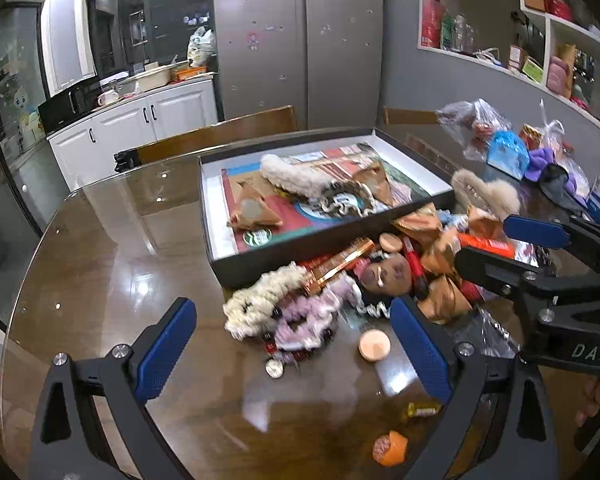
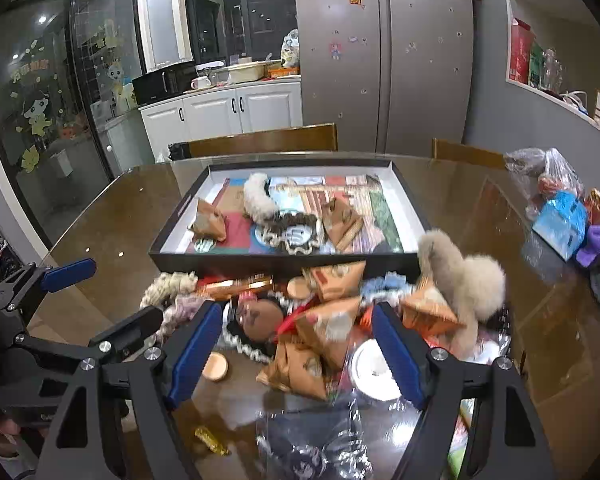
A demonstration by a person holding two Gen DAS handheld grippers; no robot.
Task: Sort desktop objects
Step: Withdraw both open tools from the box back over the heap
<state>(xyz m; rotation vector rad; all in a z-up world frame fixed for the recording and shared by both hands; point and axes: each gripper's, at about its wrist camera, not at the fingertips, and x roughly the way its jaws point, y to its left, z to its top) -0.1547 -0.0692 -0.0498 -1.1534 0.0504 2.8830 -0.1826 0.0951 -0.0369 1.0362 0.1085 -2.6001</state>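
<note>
Left wrist view: left gripper (image 1: 292, 344) spread wide, nothing between the pads, hanging over the table (image 1: 112, 248) above the near end of the clutter pile. Between its fingers: cream scrunchie (image 1: 260, 300), pink scrunchie (image 1: 312, 316) touching it, round peach puff (image 1: 375, 345) just beside, coin-like disc (image 1: 275, 369) nearer the camera. Small yellow bottle (image 1: 422, 410) and an orange-capped item (image 1: 390, 447) lie toward the table's near edge. Black tray (image 1: 300, 260) sits behind the pile, touching it along its near wall; inside are a white fluffy clip (image 1: 288, 176), a brown triangular packet (image 1: 252, 208) and printed cards. Right gripper (image 1: 496, 246) enters from the right edge, jaws apart, over the brown packets; whether it touches anything I cannot tell. Bagged items (image 1: 500, 140) sit toward the table's far right.

Right wrist view: right gripper (image 2: 296, 356) spread, not pinching; 2 brown triangular packets (image 2: 320, 344) and a dark round face-like item (image 2: 260, 316) lie between its fingers, contact unclear. Beige fluffy clip (image 2: 460, 276) lies just right of the right finger, on the pile. Silver round lid (image 2: 372, 368) partly behind that finger. Copper-coloured stick (image 2: 236, 286) lies against the tray's (image 2: 284, 260) near wall. Left gripper (image 2: 100, 296) shows at the left edge, jaws apart. Image is motion-blurred.
</note>
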